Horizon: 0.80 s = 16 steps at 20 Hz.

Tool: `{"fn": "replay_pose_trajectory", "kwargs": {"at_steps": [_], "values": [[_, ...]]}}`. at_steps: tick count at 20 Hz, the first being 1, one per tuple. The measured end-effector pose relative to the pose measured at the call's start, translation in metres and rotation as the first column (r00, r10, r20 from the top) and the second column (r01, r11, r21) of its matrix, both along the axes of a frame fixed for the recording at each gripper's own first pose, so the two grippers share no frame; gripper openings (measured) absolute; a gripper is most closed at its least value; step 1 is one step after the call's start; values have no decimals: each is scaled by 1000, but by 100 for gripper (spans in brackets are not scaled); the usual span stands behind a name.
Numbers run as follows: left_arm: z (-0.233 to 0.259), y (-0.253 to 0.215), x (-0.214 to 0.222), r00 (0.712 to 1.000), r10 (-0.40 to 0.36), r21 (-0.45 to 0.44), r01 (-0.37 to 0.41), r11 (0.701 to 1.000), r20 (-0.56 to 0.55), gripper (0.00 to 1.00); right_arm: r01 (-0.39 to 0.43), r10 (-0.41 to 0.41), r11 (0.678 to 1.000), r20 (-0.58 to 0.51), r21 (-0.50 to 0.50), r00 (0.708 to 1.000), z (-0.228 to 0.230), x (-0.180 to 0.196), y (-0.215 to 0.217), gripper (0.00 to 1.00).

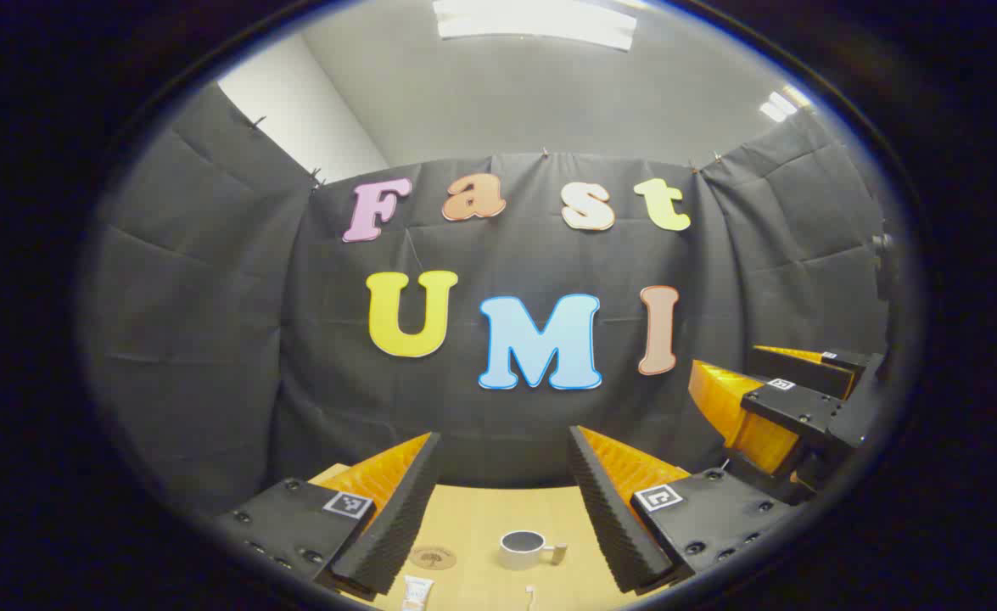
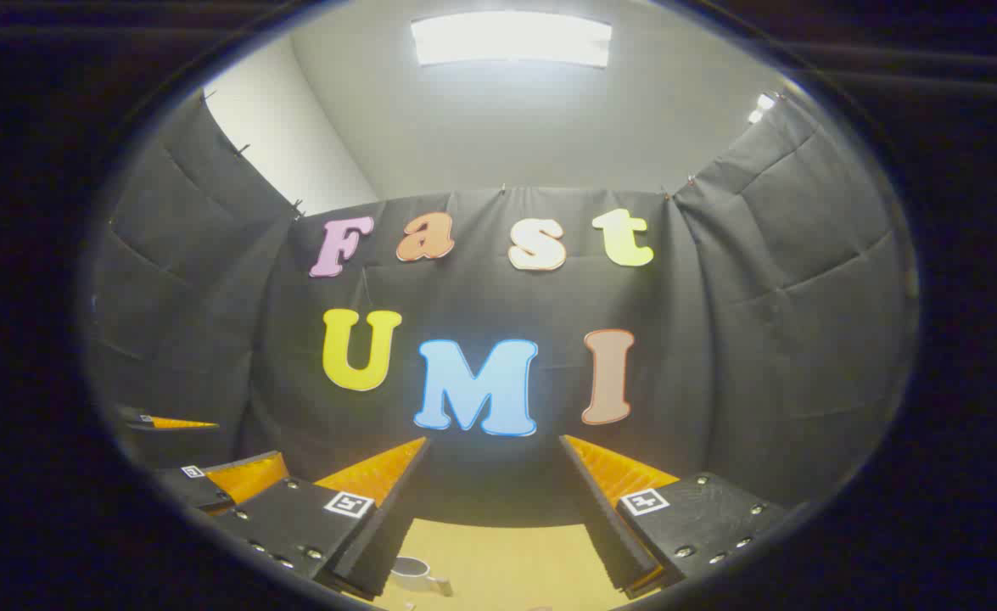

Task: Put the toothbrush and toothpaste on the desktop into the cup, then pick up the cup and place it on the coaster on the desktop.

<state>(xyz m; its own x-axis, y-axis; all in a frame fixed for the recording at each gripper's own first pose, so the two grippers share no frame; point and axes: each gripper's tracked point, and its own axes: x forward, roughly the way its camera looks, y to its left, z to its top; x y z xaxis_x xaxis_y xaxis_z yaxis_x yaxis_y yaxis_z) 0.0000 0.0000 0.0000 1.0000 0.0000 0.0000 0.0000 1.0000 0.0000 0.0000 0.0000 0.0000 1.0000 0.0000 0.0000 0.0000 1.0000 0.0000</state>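
Note:
In the left gripper view a white cup (image 1: 523, 549) with a handle on its right stands on the wooden desktop (image 1: 481, 518). A round brown coaster (image 1: 433, 557) lies to its left. The top of a white toothpaste tube (image 1: 417, 591) and the tip of a toothbrush (image 1: 531, 596) peek in at the bottom edge. My left gripper (image 1: 505, 441) hangs open, high above them, holding nothing. My right gripper (image 1: 791, 395) shows farther off at the right. In the right gripper view my right gripper (image 2: 492, 445) is open and empty above the cup (image 2: 413, 575). The left gripper (image 2: 210, 475) shows at the lower left.
Black cloth walls (image 1: 210, 339) close the booth behind and on both sides of the desktop (image 2: 506, 552). Ceiling lights (image 1: 536, 21) shine above.

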Motion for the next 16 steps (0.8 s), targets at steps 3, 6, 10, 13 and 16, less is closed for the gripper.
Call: {"fn": "replay_pose_trajectory", "kwargs": {"at_steps": [3, 6, 10, 13, 16], "values": [[0, 6, 2, 1000, 22, -10, -22, 1000, 7, 92, -25, 25, 1000, -6, -10, 1000, 0, 0, 1, 90], [-2, 17, 5, 999, 48, -23, -47, 999, 8, 96, -39, 39, 999, -27, -8, 999, -4, 5, 3, 90], [-13, 29, 10, 997, 74, -39, -74, 996, -10, 92, -46, 46, 999, -45, -16, 998, -9, 21, 10, 90], [-17, 34, 12, 997, 80, -41, -80, 996, -11, 92, -51, 49, 998, -49, -26, 998, -12, 22, 12, 90], [-20, 39, 16, 996, 86, -30, -86, 996, -13, 96, -53, 51, 998, -65, -16, 997, -19, 25, 14, 90]]}}
